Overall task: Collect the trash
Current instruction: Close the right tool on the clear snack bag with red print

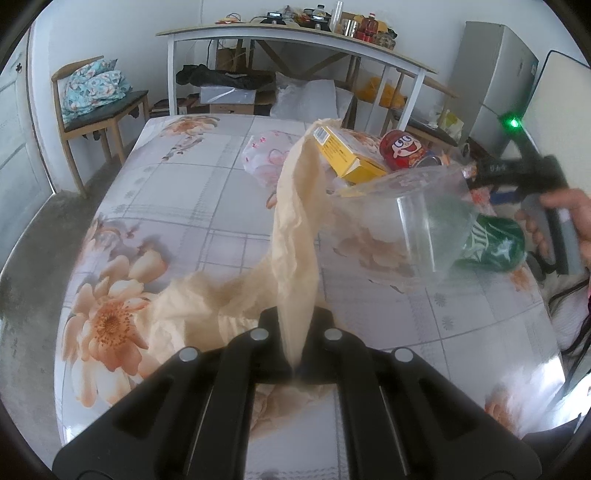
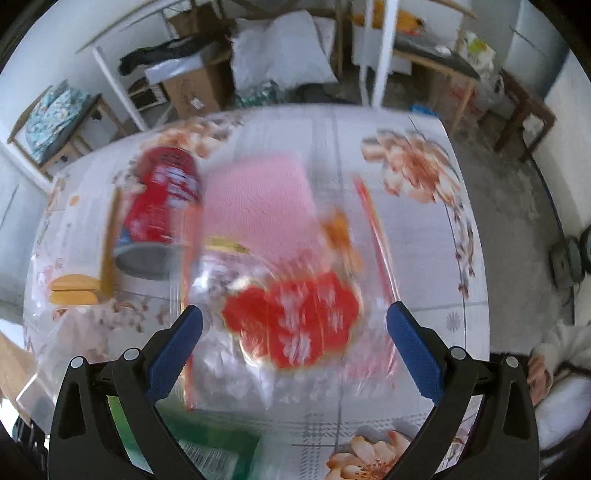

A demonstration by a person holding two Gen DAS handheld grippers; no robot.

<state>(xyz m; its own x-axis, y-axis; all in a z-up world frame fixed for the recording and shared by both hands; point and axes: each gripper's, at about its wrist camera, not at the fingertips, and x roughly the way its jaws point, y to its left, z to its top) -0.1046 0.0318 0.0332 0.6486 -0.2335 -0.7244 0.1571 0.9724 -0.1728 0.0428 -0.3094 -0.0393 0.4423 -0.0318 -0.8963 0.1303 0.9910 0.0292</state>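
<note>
My left gripper [image 1: 293,363] is shut on the edge of a beige plastic bag [image 1: 295,229], which stretches up and away over the floral table. Beyond the bag lie a yellow box [image 1: 343,155], a red can [image 1: 402,149], a clear plastic cup [image 1: 417,221] and a green packet [image 1: 495,243]. My right gripper [image 2: 295,332] hangs open over the trash, with its blue pads [image 2: 181,350] wide apart and touching nothing. Blurred beneath it are a red flowered packet [image 2: 295,321] in clear wrap, a pink item [image 2: 258,206] and the red can [image 2: 159,214].
A hand [image 1: 561,221] holds the right gripper's handle at the table's right side. A pink floral bag [image 1: 266,155] lies mid-table. A chair with cushions [image 1: 96,96] stands at the back left, and a cluttered shelf table [image 1: 295,33] with boxes beneath stands behind. The table edge [image 2: 476,221] runs along the right.
</note>
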